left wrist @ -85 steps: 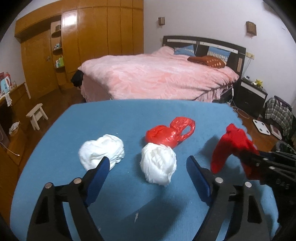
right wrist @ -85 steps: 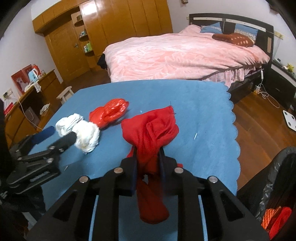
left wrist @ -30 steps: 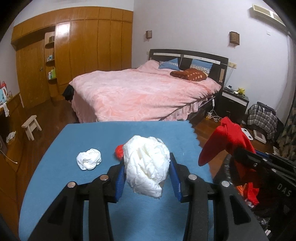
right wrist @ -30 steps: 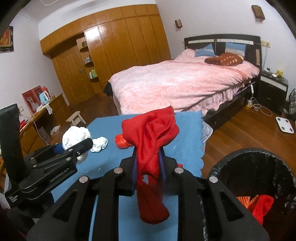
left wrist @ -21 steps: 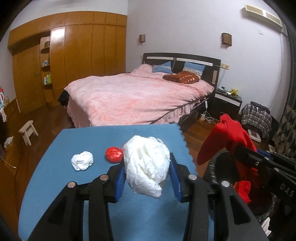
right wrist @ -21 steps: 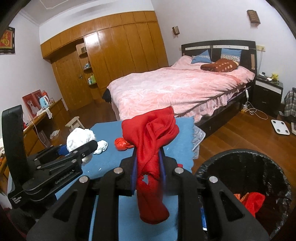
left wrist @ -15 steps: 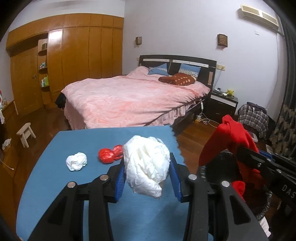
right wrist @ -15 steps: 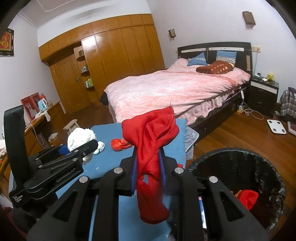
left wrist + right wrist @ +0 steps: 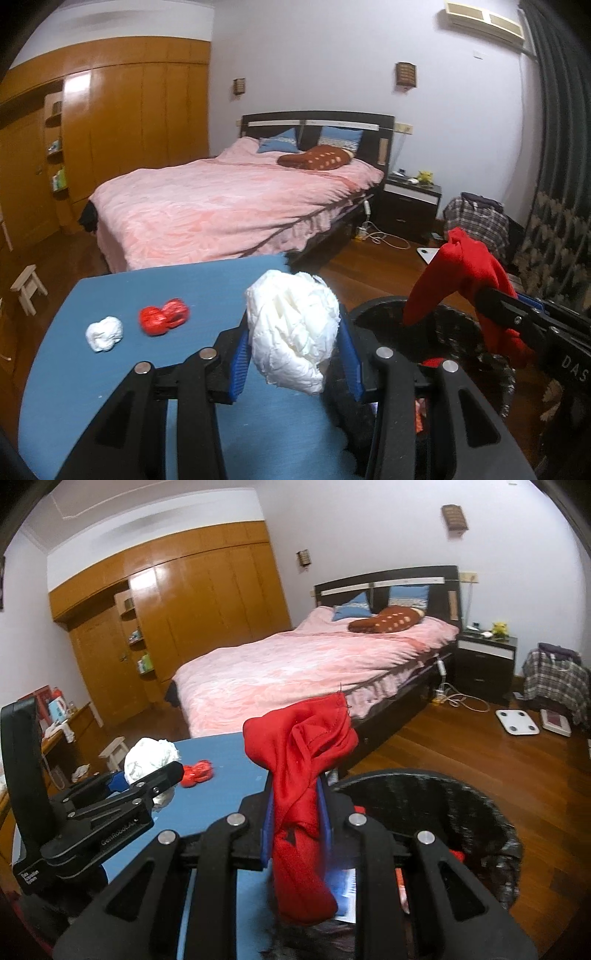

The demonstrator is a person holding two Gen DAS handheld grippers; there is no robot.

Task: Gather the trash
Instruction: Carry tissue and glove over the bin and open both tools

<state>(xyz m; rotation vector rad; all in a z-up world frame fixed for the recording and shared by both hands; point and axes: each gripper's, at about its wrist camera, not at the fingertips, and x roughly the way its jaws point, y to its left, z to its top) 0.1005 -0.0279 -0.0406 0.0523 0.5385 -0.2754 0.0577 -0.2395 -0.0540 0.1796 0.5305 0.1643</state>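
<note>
Now, largest first:
Blue table (image 9: 122, 295): carries the leftovers, a red wad (image 9: 163, 321) and small white wad (image 9: 104, 333), toward its left edge.
Bin (image 9: 491, 819): just off the table's right edge, mouth open.
Right gripper (image 9: 293, 827): clamped on red cloth (image 9: 299, 760), above the rim, likely for dropping.
Left gripper (image 9: 293, 350): pinching white paper ball (image 9: 293, 328) at that edge.
</note>
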